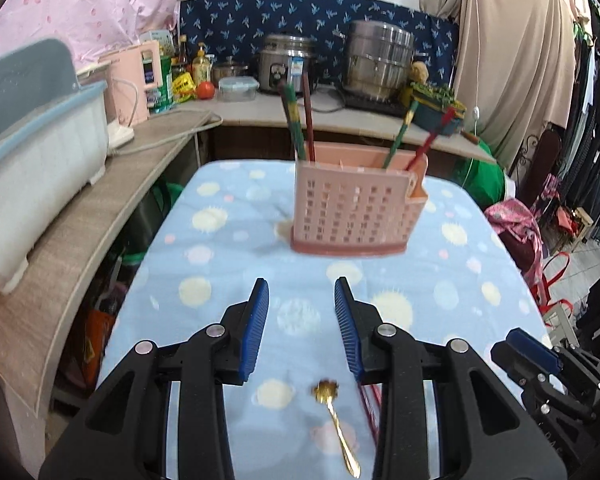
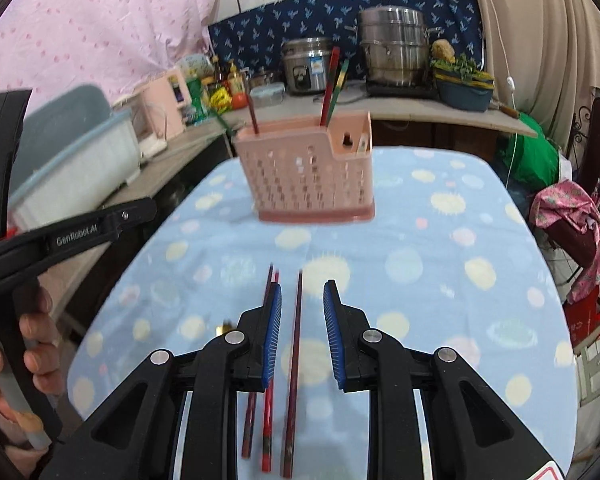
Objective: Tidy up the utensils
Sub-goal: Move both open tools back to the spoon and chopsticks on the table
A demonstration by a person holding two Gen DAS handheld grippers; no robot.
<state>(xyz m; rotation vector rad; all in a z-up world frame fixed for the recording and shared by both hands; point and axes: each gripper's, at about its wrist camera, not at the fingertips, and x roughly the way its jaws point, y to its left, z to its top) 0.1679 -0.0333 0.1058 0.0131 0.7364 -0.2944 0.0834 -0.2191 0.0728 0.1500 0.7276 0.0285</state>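
Both grippers hang part open and empty over the blue cloth: left gripper above a gold spoon, right gripper above 3 chopsticks

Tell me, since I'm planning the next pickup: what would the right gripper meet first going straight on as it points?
Probably the dark red chopstick lying on the blue spotted cloth between the open right gripper jaws; depth is unclear.
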